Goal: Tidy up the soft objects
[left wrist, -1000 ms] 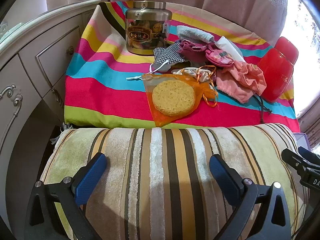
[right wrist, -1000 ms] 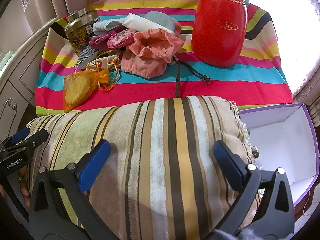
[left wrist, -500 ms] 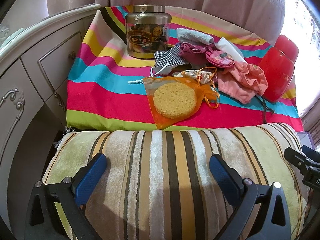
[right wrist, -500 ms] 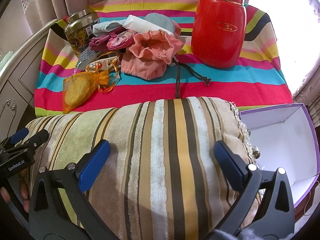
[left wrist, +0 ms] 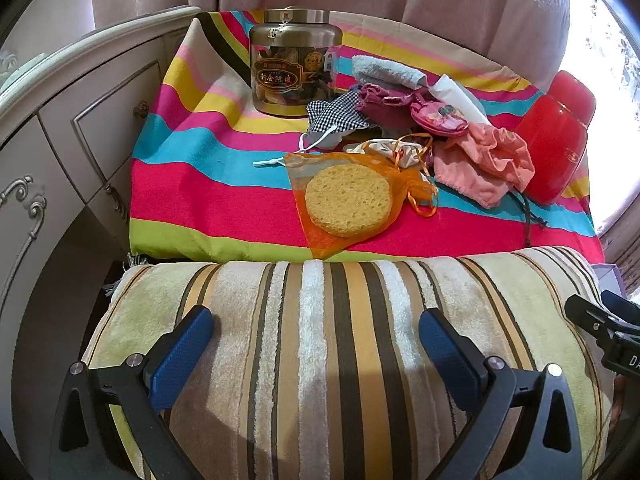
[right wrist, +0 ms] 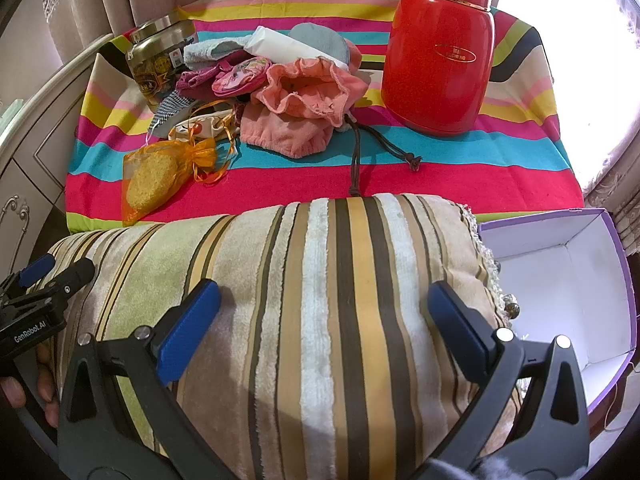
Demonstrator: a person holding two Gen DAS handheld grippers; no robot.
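A plush cushion [left wrist: 360,288] with brown, yellow and white stripes fills the foreground of both views. My left gripper [left wrist: 316,320] is shut on its left part, blue pads pressed into the pile. My right gripper [right wrist: 323,292] is shut on its right part [right wrist: 320,240] in the same way. Beyond the cushion, a round yellow sponge in an orange mesh bag [left wrist: 346,200] lies on the striped tablecloth [left wrist: 200,184]. Behind it is a heap of small fabric items: a pink drawstring pouch [right wrist: 304,100], a checked cloth [left wrist: 336,114] and a pale blue towel [left wrist: 384,72].
A red flask [right wrist: 440,52] stands at the table's right side, a metal-lidded jar [left wrist: 294,68] at the back left. An open white box with purple edges [right wrist: 560,280] sits to the right of the cushion. A cream dresser [left wrist: 60,120] borders the left. A hand [right wrist: 24,392] holds the left gripper.
Both grippers keep their hold on the cushion. The left view has drifted slightly, so the table items sit a little lower in frame; the right view is nearly unchanged.
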